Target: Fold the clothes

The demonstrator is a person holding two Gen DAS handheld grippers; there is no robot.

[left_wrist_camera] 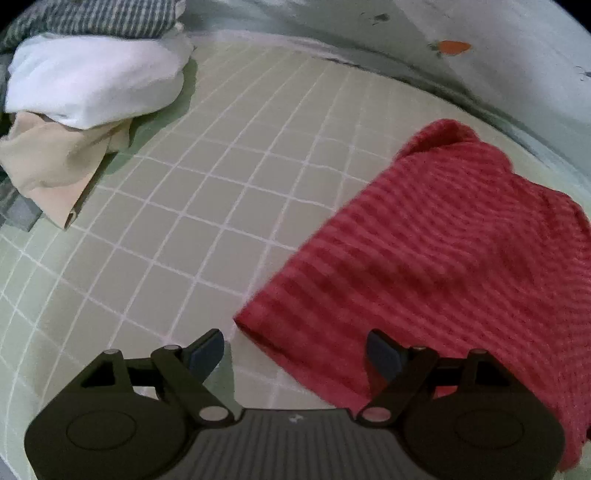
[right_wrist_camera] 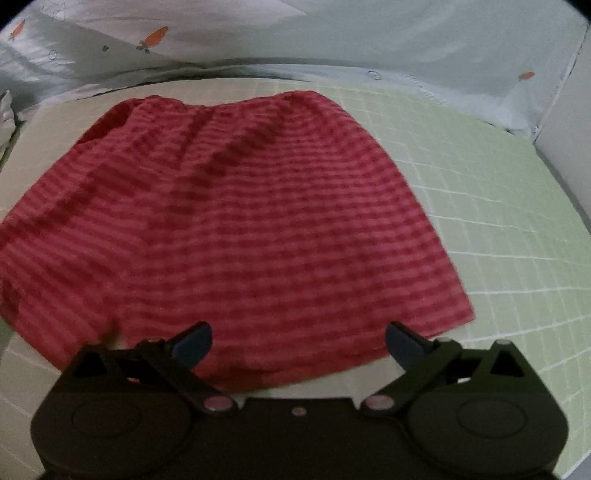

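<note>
A red striped knit garment [right_wrist_camera: 236, 229] lies spread flat on a pale green gridded mat [right_wrist_camera: 498, 221]. It also shows in the left wrist view [left_wrist_camera: 443, 258], at the right. My left gripper [left_wrist_camera: 295, 354] is open and empty, hovering over the garment's near left corner. My right gripper [right_wrist_camera: 299, 343] is open and empty, just above the garment's near hem, slightly right of its middle.
A pile of clothes stands at the far left of the mat: a white piece [left_wrist_camera: 92, 81], a beige piece [left_wrist_camera: 51, 166] and a grey striped one [left_wrist_camera: 96, 18]. Pale bedding with orange carrot prints [right_wrist_camera: 153, 37] lies behind the mat.
</note>
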